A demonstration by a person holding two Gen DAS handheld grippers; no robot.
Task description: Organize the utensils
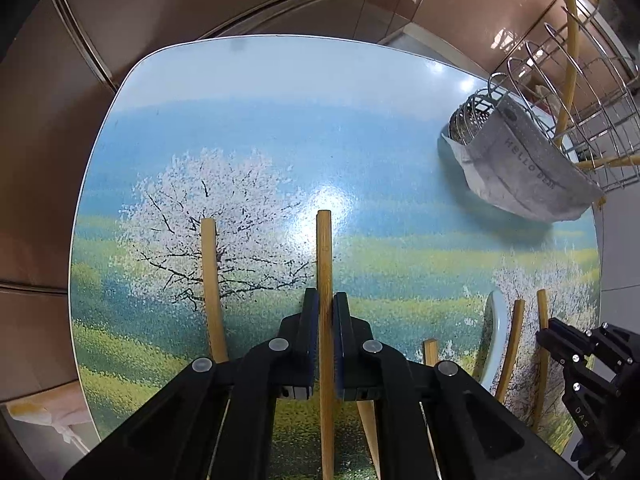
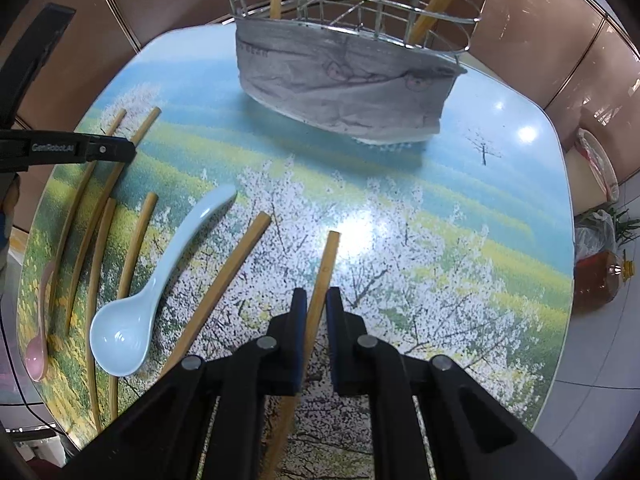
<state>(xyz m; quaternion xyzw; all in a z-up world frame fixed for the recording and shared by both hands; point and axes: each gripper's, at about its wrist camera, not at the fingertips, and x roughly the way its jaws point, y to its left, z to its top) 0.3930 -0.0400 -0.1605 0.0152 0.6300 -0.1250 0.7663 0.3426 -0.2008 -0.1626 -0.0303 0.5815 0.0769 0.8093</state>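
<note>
Gripping one chopstick (image 1: 325, 264) in our left gripper (image 1: 326, 300) — right gripper (image 2: 316, 296) clamps another stick (image 2: 326, 264); both over the table (image 2: 440, 240), rack (image 2: 352, 8) behind.

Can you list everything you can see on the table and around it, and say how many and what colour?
chopsticks on the table: at least seven, tan wood, lying flat, one in each gripper, the rest mostly to the left in the right wrist view
big spoon: one, white, among the chopsticks
small spoon: one, pink, at the table's left edge
wire basket: one, silver, grey cloth around its bottom, far side of the table, two tan sticks standing in it
table: one, printed with blossom trees and fields
bottle: one, amber, on the floor at the right
left gripper: black, shut on a chopstick
right gripper: black, shut on a chopstick
</note>
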